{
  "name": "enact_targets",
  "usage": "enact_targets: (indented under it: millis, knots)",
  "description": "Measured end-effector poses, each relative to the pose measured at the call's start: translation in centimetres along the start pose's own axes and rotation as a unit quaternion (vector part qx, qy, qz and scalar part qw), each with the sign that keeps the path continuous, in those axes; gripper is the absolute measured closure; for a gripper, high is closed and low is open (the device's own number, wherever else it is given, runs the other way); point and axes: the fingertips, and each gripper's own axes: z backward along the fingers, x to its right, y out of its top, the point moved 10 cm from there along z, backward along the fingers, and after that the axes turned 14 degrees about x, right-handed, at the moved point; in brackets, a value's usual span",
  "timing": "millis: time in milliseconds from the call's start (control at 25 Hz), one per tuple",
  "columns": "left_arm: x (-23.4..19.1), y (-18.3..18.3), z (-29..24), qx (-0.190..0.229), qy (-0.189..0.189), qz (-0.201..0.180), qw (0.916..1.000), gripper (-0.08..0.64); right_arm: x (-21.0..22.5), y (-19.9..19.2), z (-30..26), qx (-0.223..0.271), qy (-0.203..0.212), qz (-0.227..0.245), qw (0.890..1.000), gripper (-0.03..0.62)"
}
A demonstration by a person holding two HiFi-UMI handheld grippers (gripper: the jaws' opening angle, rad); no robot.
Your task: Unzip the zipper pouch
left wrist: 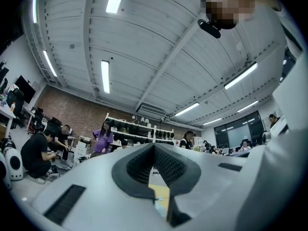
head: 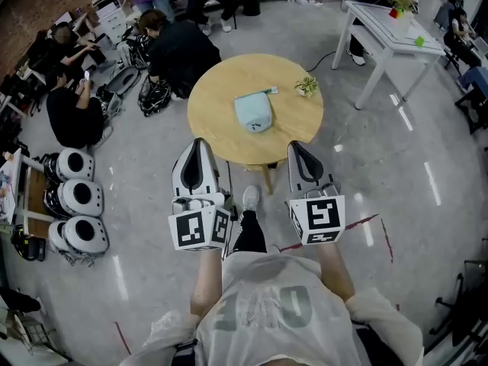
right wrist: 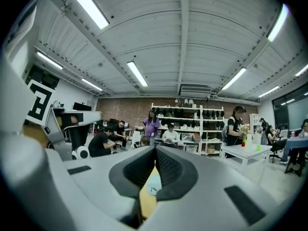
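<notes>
The person is standing just short of the round table [head: 210, 124], holding both grippers out low. The left gripper [head: 200, 145] and the right gripper [head: 296, 146] are each showing jaws pressed together, pinching nothing. The pouch [head: 253, 111] is lying near the table's middle, well apart from both, a plant [head: 306, 86] near it.

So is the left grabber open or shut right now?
Shut. The dark ribbed fingers of the white left gripper press together at their tips in the left gripper view, with nothing held between them.
</notes>
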Motion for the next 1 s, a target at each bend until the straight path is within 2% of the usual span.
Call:
enact_targets:
  millis: [240,560,760,1000]
  knots:
    - [-2.7,-3.7,-6.0,-0.003,-0.006,0.017,0.9998,0.533,1.6,-1.5,-6.6,-0.009,-0.014,0.019,1.000,0.563]
    - [-7.4,-8.9,-16.1,-0.012,-0.024,0.039,0.9989,0.534,3.3,-2.9,-18.4,-0.025,-0.028,0.035,0.999,0.563]
    - [-10.2,-11.7,-22.7,-0.019,-0.043,0.039,0.9982,0.533,4.1,-3.9,-25.4,-0.038,-0.045,0.042,0.997,0.563]
    - [-12.1,-13.9,-27.7,-0.031,-0.043,0.027,0.9982,0.533,5.2,-5.1,-30.3,-0.044,-0.060,0.036,0.997,0.563]
